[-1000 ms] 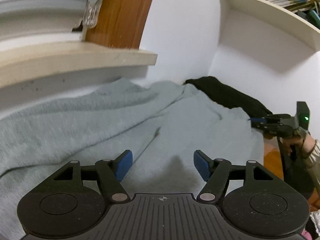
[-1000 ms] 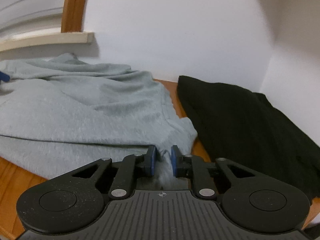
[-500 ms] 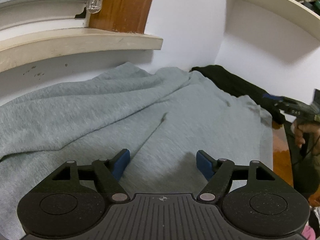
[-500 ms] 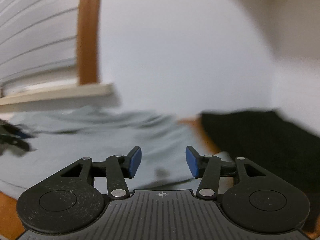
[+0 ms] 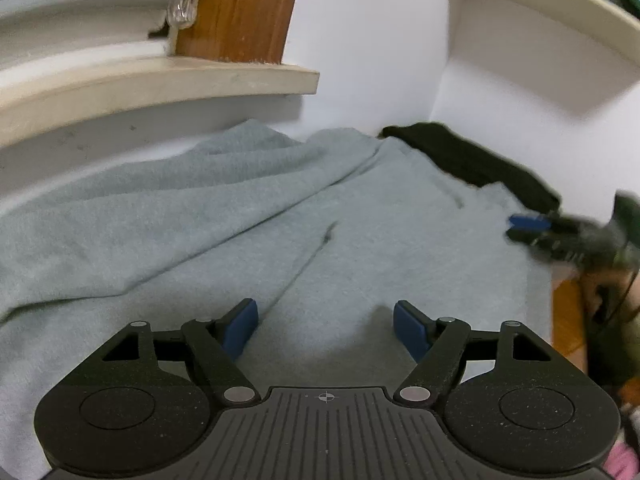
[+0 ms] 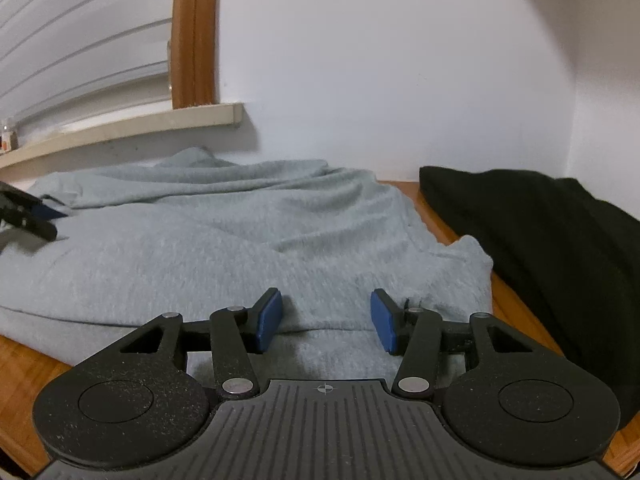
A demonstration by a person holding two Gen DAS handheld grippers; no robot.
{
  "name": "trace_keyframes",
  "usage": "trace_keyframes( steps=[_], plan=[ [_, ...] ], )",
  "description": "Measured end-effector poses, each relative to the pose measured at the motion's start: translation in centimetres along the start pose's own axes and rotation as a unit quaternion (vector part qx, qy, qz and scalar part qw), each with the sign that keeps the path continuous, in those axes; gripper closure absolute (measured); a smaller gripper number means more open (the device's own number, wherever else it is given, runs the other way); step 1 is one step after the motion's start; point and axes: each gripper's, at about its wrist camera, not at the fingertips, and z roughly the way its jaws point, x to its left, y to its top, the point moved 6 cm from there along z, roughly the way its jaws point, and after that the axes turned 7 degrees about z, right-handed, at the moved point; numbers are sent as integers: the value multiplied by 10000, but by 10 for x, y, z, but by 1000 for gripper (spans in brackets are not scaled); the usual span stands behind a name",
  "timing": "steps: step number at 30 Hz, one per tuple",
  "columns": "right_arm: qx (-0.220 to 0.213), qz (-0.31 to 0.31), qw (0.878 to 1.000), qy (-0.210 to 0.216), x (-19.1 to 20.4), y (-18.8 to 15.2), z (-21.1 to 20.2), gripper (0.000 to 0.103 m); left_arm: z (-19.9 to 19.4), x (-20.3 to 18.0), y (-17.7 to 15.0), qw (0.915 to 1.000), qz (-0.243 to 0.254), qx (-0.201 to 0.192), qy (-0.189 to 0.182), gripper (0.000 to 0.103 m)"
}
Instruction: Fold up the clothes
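From my left wrist, the left gripper (image 5: 326, 326) hung over the grey garment (image 5: 248, 216) with its blue pads spread wide and nothing between them but cloth lying flat beneath. The garment lay rumpled across the wooden table (image 5: 568, 312), bunched up toward the window sill (image 5: 160, 84), with a black garment (image 5: 480, 160) beyond its far edge. My right gripper showed at the right edge, blurred.

From my right wrist, the right gripper (image 6: 326, 320) sat low over the near edge of the grey garment (image 6: 224, 240), its pads apart and pinching nothing — the hem lay loose below them. The black garment (image 6: 540, 232) lay just beside, to the right.

I judged I was between grips: one fold laid, the next not begun. The next move called for both grippers to pinch an edge and carry it over evenly.
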Motion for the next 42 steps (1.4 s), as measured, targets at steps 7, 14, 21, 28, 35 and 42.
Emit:
trace_keyframes(
  steps=[7, 14, 21, 28, 35, 42],
  plan=[
    [-5, -9, 10000, 30, -2, 0, 0, 52, 48, 6, 42, 9915, -1133, 129, -634, 31],
    [-42, 31, 10000, 59, -3, -1, -2, 52, 71, -13, 49, 9975, -570, 108, -412, 89],
    [-40, 38, 10000, 55, -3, -1, -3, 52, 60, -3, 46, 9954, -377, -252, 842, 78],
    [-47, 69, 10000, 54, -2, -1, -3, 52, 42, -39, 53, 9953, 170, -671, 679, 41],
    [-68, 61, 9999, 52, -2, -1, -3, 52, 66, -95, 34, 9917, 1267, -207, 88, 26],
    [-78, -8, 10000, 43, -2, -1, -3, 52, 74, -93, 25, 9928, 1193, 101, 29, 21]
  ],
)
